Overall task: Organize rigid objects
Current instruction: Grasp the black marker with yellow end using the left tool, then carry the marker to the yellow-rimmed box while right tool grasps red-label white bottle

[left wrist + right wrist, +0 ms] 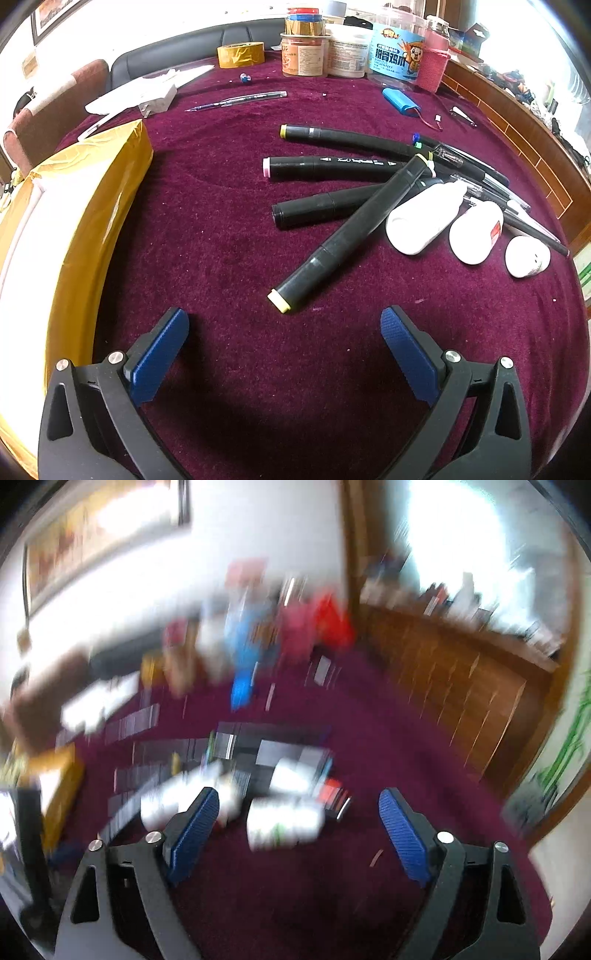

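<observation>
Several black markers lie fanned on the maroon cloth; the nearest marker [345, 232] has a yellow end cap just ahead of my left gripper [284, 325], which is open and empty above the cloth. Three small white bottles [423, 218] lie to the markers' right, with thin pens [480, 173] behind them. A box wrapped in yellow tape [85, 221] stands at the left. The right wrist view is heavily blurred; my right gripper [299, 808] is open and empty, with a white bottle [284, 827] between and ahead of its fingers.
Jars and tubs [347, 48], a yellow tape roll [241, 54], a blue battery pack [400, 101] and a pen [240, 100] sit at the back. White papers [140, 96] lie at back left. A wooden ledge [517, 140] borders the right.
</observation>
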Available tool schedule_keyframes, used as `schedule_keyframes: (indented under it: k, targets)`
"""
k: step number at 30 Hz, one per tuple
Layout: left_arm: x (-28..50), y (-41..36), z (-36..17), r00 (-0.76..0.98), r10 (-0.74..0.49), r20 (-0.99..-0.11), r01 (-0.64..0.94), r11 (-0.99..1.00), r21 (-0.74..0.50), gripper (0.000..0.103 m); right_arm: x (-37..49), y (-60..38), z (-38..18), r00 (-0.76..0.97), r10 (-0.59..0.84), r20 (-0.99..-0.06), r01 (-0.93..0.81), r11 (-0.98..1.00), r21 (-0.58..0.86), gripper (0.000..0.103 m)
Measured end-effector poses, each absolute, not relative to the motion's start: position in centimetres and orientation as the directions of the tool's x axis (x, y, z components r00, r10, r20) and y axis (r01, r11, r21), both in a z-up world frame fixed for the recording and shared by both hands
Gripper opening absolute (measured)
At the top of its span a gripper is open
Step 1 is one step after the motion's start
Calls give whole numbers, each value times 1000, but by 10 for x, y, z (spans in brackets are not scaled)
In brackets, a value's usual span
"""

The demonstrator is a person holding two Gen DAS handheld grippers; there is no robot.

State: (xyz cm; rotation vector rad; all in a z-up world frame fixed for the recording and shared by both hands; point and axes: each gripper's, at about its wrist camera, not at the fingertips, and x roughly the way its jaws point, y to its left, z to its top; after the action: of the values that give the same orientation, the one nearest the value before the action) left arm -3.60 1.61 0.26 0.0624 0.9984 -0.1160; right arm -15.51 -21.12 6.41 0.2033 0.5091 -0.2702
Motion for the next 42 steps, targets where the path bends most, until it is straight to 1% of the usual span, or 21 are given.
schedule_keyframes:
  k: [1, 2, 5, 8, 10, 12, 14, 15, 16, 17, 18, 19, 26, 29, 31, 32, 33, 34, 35, 38, 42]
  targets:
    - [-37, 17, 3, 532, -75, -843, 134, 991, -3, 103, -159, -217, 70, 877, -209, -433, 306, 938, 166, 102]
    - [-39, 17, 5, 528, -90, -845, 151, 988, -11, 101, -153, -221, 75, 877, -215, -430, 317, 932, 179, 102]
    - [-48, 20, 19, 556, -131, -821, 197, 980, -23, 95, -108, -231, 79, 834, -181, -521, 316, 931, 184, 102]
    - [-51, 19, 34, 595, -154, -789, 244, 970, -5, 86, -79, -234, 64, 819, -198, -539, 342, 922, 180, 93]
    - [-46, 14, 41, 607, -172, -776, 287, 958, 12, 73, -72, -232, 50, 815, -199, -544, 346, 921, 182, 89]
    - [-34, 3, 40, 598, -168, -784, 322, 946, 43, 73, -73, -233, 33, 787, -185, -588, 351, 919, 181, 84]
    - [-20, -9, 32, 577, -154, -802, 348, 935, 70, 72, -77, -245, 32, 803, -154, -576, 337, 914, 226, 82]
    - [-14, -13, 27, 565, -154, -811, 358, 931, 72, 63, -76, -246, 33, 802, -172, -572, 350, 912, 216, 82]
    - [-8, -17, 18, 543, -152, -826, 362, 930, 67, 43, -75, -248, 32, 795, -188, -577, 361, 911, 200, 82]
    - [-6, -16, 13, 532, -187, -826, 364, 931, 24, 37, -75, -251, 31, 793, -182, -582, 360, 910, 206, 82]
    - [-7, -13, 15, 535, -212, -818, 361, 933, -5, 21, -74, -253, 29, 788, -166, -593, 359, 907, 222, 82]
    - [-7, -10, 15, 511, -226, -829, 357, 934, -34, 13, -74, -254, 28, 786, -164, -596, 358, 907, 223, 82]
    - [-41, 18, 31, 506, -276, -818, 295, 946, -137, 14, -74, -252, 28, 789, -137, -599, 327, 919, 221, 82]
    - [-26, 11, 17, 477, -252, -842, 271, 953, -132, 32, -75, -251, 28, 788, -133, -600, 324, 920, 222, 82]
    - [-22, 5, 16, 504, -255, -825, 267, 955, -132, 49, -75, -252, 27, 786, -138, -603, 331, 917, 221, 82]
    - [-19, 2, 15, 508, -249, -825, 266, 956, -124, 49, -76, -253, 27, 785, -139, -604, 334, 916, 223, 82]
    - [-21, -3, 15, 525, -233, -819, 272, 957, -98, 48, -76, -254, 27, 785, -142, -603, 338, 914, 225, 82]
    - [-25, -4, 15, 537, -224, -813, 277, 957, -80, 27, -76, -255, 27, 786, -150, -600, 346, 911, 226, 82]
    - [-29, -3, 15, 538, -231, -811, 286, 955, -82, 12, -77, -256, 28, 786, -154, -599, 349, 910, 224, 82]
    - [-43, 15, 22, 524, -305, -795, 278, 944, -179, 12, -75, -253, 28, 783, -167, -599, 351, 914, 204, 82]
    - [-76, 59, 53, 581, -407, -704, 237, 913, -332, 12, -71, -246, 28, 781, -172, -600, 335, 926, 172, 82]
